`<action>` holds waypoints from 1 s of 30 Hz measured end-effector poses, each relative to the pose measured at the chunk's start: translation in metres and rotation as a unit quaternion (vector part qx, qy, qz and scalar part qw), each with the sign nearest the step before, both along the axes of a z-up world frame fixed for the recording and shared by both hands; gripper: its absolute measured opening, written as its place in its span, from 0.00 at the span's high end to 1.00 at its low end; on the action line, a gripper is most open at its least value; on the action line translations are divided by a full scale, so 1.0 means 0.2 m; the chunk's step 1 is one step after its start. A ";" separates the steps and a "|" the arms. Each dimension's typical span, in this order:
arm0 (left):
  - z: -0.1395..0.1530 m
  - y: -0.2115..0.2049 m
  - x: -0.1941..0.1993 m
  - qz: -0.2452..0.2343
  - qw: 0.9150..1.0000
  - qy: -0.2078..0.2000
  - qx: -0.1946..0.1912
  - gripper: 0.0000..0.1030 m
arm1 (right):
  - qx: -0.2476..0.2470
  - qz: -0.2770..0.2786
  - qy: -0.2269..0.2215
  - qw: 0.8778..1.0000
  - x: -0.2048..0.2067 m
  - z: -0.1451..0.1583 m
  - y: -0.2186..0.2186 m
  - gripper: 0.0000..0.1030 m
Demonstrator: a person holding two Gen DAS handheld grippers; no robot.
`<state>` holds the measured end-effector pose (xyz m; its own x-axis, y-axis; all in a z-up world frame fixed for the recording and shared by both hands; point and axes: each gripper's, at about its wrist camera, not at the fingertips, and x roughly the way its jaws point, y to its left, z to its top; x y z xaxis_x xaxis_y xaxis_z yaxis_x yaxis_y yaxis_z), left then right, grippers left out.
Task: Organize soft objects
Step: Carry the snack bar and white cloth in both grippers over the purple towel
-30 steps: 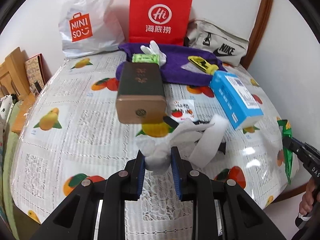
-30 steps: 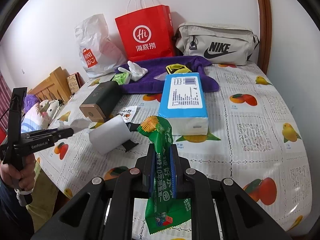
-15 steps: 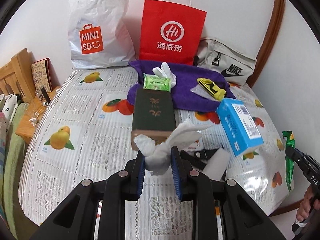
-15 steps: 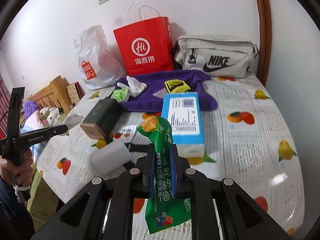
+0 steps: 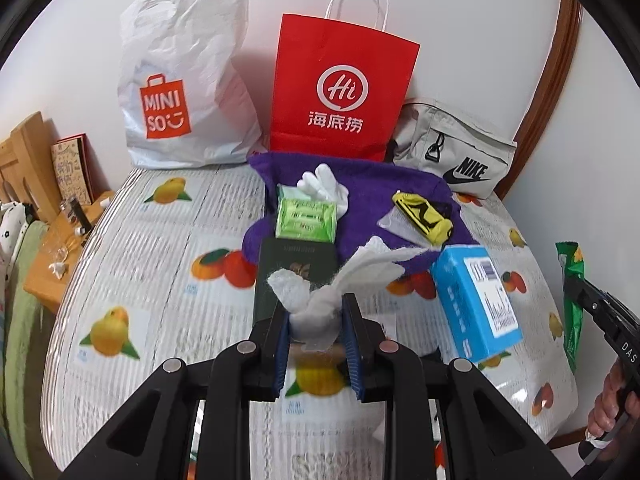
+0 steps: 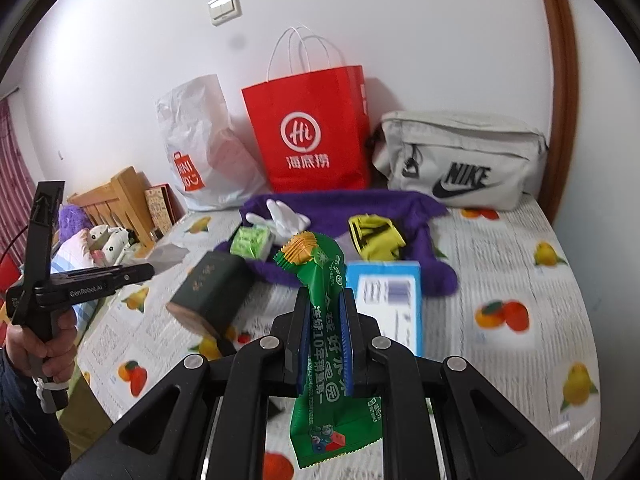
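Note:
My left gripper [image 5: 318, 320] is shut on a crumpled white tissue [image 5: 344, 276], held above the fruit-print table cover [image 5: 152, 280]. My right gripper [image 6: 325, 334] is shut on a green snack wrapper [image 6: 326, 360], which hangs down below the fingers. The same green wrapper [image 5: 573, 300] shows at the right edge of the left wrist view. On a purple towel [image 5: 372, 188] at the back lie a white glove [image 5: 324, 186], a green tissue pack [image 5: 306, 222] and a folded yellow item [image 5: 424, 214].
A dark green box [image 6: 210, 294] and a blue tissue box [image 5: 476, 304] lie mid-table. A white Miniso bag [image 5: 180, 80], a red paper bag [image 5: 340, 92] and a grey Nike pouch [image 5: 452, 152] stand against the wall. A wooden bed frame [image 6: 116, 204] is to the left.
Both grippers have risen and drawn back from the table, each keeping its hold. The dark green box and blue box now sit lower and closer under the fingers.

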<state>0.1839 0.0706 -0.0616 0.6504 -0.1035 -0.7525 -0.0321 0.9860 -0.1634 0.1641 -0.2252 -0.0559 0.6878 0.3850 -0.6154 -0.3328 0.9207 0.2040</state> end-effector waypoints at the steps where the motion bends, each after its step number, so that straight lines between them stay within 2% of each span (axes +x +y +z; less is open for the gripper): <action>1: 0.00 0.00 0.02 0.000 1.000 0.000 0.000 0.78 | 0.003 0.003 -0.001 1.000 0.04 0.00 0.01 0.87; 10: -0.01 0.00 0.23 0.001 1.000 0.005 -0.002 0.78 | 0.019 0.016 -0.004 1.000 0.30 -0.01 0.04 0.87; 22: -0.13 -0.04 0.54 -0.008 0.999 0.034 -0.021 0.78 | -0.013 0.028 -0.018 0.999 0.64 -0.02 0.09 0.87; 30: -0.21 -0.08 0.75 -0.017 0.998 0.053 -0.032 0.78 | -0.011 0.052 -0.002 0.999 0.86 -0.10 0.16 0.87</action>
